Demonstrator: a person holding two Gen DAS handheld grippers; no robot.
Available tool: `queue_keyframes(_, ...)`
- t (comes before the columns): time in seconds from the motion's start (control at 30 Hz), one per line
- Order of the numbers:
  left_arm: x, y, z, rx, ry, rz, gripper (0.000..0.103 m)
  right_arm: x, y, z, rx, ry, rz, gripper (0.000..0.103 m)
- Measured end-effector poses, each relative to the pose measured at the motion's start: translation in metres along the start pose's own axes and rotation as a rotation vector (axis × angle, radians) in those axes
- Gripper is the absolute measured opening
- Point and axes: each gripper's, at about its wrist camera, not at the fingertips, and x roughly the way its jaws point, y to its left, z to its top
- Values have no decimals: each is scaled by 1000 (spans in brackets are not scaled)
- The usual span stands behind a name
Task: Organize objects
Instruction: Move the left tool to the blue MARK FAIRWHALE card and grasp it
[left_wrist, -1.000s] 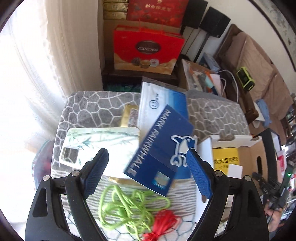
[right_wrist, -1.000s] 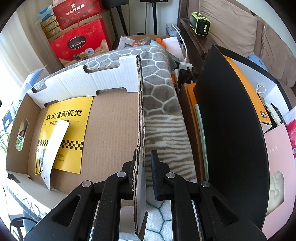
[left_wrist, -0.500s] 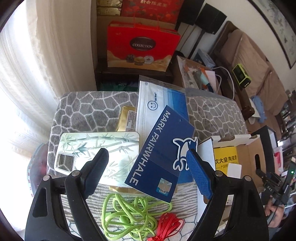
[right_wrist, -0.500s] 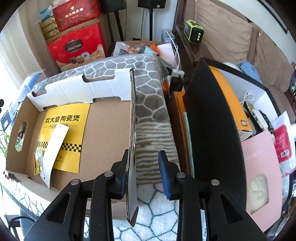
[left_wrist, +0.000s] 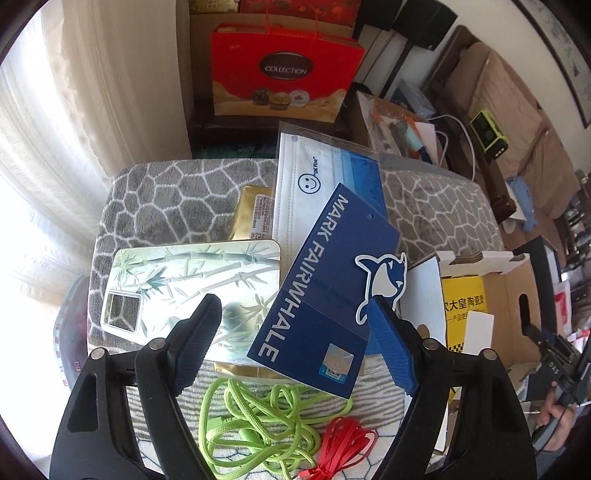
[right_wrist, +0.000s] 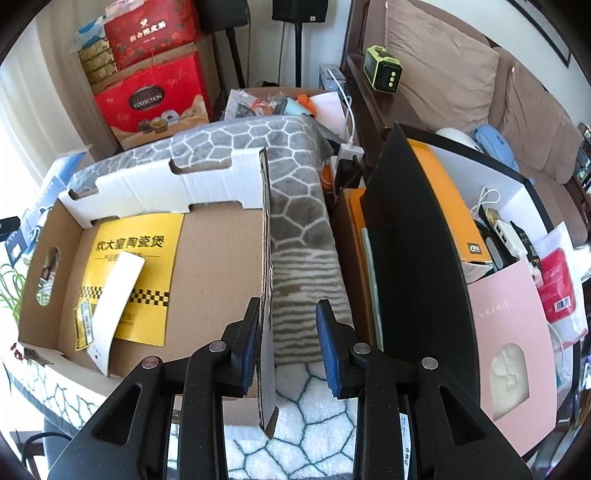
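My left gripper (left_wrist: 295, 334) is open and hovers above a pile on a grey patterned blanket (left_wrist: 166, 199): a blue "MARK FAIRWHALE" card (left_wrist: 325, 291), a bamboo-print tin (left_wrist: 192, 288), a face-mask pack (left_wrist: 317, 184), a gold packet (left_wrist: 251, 212), a green cord (left_wrist: 255, 417) and a red cord (left_wrist: 343, 446). My right gripper (right_wrist: 286, 347) is open, its jaws either side of the right wall (right_wrist: 265, 280) of a cardboard box (right_wrist: 207, 266) without gripping it. A yellow leaflet (right_wrist: 133, 273) and a white card (right_wrist: 114, 302) lie in the box.
A black box (right_wrist: 413, 251) with an orange box and clutter stands right of the cardboard box. A pink card (right_wrist: 509, 339) leans at its front. A red "COLLECTION" gift bag (left_wrist: 284, 70) stands behind the blanket, curtains to the left, a sofa to the right.
My right gripper has opened and let go of the cardboard box's right wall, and has drawn back. My left gripper has risen a little above the pile, still open.
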Motion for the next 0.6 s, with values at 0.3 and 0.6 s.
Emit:
queue_keyframes(0.3,6,2,-1,-1,5,51,59,12,4,-1,-6,33,4,27)
queue_keyframes(0.6,9,2,-6,25,-1,107,56,22,4,-3,-3,50,0,27)
